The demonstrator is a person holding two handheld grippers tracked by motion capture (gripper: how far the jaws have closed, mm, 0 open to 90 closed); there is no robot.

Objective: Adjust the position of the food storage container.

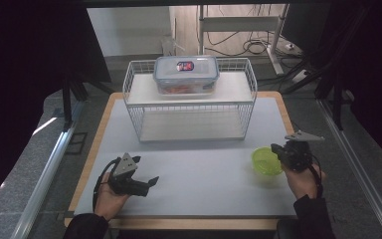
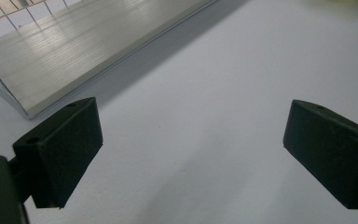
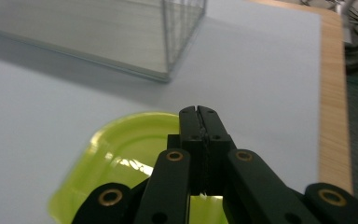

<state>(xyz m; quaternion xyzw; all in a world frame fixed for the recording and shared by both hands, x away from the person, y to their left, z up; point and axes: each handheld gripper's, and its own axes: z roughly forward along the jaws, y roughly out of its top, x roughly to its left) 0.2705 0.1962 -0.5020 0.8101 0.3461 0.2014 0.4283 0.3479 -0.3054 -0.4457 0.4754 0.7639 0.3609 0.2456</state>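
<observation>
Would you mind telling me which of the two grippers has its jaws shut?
The right gripper, at the green bowl, has its jaws pressed together on the bowl's rim. The left gripper has its jaws spread wide over bare table.

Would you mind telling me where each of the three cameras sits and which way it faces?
High view: above the person's side, looking forward and down on the table; both forearms, left gripper and right gripper show.
Left gripper view: rides the left gripper, facing the table past its wide-apart jaws.
Right gripper view: rides the right gripper, jaws shut on the rim of the green bowl.
Shared: all three show the wire rack; high and right gripper views share the bowl.
</observation>
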